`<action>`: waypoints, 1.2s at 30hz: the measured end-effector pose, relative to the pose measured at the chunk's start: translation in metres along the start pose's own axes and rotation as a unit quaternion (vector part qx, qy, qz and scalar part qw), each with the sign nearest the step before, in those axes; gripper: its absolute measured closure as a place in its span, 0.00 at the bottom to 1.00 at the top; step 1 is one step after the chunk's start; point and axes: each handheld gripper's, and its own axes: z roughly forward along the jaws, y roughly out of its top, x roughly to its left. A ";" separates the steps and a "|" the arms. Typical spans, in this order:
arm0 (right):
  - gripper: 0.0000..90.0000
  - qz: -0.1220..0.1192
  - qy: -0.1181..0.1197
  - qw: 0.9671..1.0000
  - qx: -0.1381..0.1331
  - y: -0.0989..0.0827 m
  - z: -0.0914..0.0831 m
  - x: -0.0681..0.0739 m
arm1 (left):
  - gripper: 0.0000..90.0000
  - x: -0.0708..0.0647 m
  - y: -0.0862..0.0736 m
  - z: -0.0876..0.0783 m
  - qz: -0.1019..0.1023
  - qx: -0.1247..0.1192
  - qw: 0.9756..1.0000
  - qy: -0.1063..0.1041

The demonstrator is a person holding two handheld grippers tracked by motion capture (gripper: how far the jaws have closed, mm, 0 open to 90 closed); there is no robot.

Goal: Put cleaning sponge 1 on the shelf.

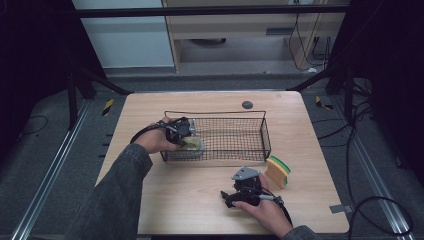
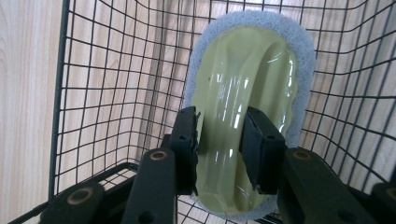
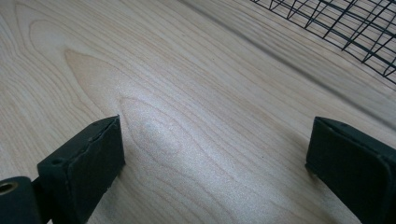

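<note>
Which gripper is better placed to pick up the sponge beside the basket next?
Right. The right gripper is open, resting on the table near the sponge; the left gripper is shut on the scrubber inside the basket.

A grey denim sleeve [image 1: 117,195] is worn on the left arm. Black grippers are seen, the right gripper [image 1: 239,196] topped by a grey three-cornered plate [image 1: 245,173], with black cables trailed.

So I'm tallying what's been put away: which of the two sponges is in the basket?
The pale green sponge with the grey pad, held by the left tongs at the wire basket's left end. The yellow-and-green sponge stands outside on the table.
</note>
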 end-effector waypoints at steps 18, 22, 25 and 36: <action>0.05 0.000 0.000 1.000 0.000 0.000 0.000 0.000 | 0.60 -0.001 0.002 -0.031 -0.015 -0.056 0.998 0.031; 0.05 0.000 -0.001 1.000 0.001 0.000 0.000 0.000 | 0.52 -0.001 0.002 -0.033 -0.025 -0.060 0.997 0.046; 0.05 -0.002 -0.001 1.000 0.001 0.000 0.000 0.000 | 0.44 -0.001 0.003 -0.035 -0.039 -0.062 0.996 0.056; 0.05 0.001 0.000 1.000 0.002 0.000 0.000 0.000 | 0.10 -0.009 -0.002 -0.052 -0.147 -0.120 0.980 0.053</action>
